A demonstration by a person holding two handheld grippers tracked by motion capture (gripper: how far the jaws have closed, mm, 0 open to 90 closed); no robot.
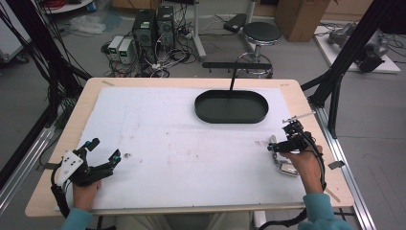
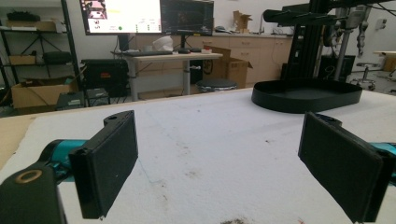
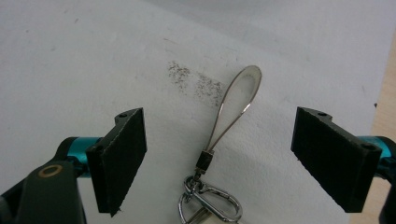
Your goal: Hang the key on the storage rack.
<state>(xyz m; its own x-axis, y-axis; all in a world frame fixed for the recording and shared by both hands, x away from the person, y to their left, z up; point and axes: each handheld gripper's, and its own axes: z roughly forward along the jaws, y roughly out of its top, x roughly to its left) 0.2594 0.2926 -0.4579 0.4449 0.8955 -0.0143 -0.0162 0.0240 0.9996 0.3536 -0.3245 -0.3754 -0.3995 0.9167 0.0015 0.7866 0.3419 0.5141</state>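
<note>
Wooden table (image 1: 306, 103) across the middle of the high view, spread with a white foam mat (image 1: 191, 143) marked by faint brown stains near its centre. Black oval tray (image 1: 231, 107) on the mat, upper centre right of that frame, with a thin black stand rising behind it; same tray (image 2: 306, 95) at the upper right of the left gripper view, beyond the mat.

Left gripper (image 1: 101, 155) at the lower left of the high view, held in a hand at the table's near edge, jaws spread wide with nothing between them. In its own view, two black pads (image 2: 109, 161) far apart at lower left and lower right, bare mat between, tray well beyond.

Right gripper (image 1: 274, 146) at the lower right of the high view, pointing down at the mat near its right edge, gripped by a hand in a teal sleeve. Jaws apart, touching nothing; seen in its own view (image 3: 238, 158) straddling the keychain (image 3: 219, 154) without contact.

Keychain flat on the mat, thin metal loop reaching toward the upper centre of the right gripper view, small clasp and ring at the bottom centre. In the high view, keychain (image 1: 283, 167) just below the right gripper, partly hidden by the hand.
</note>
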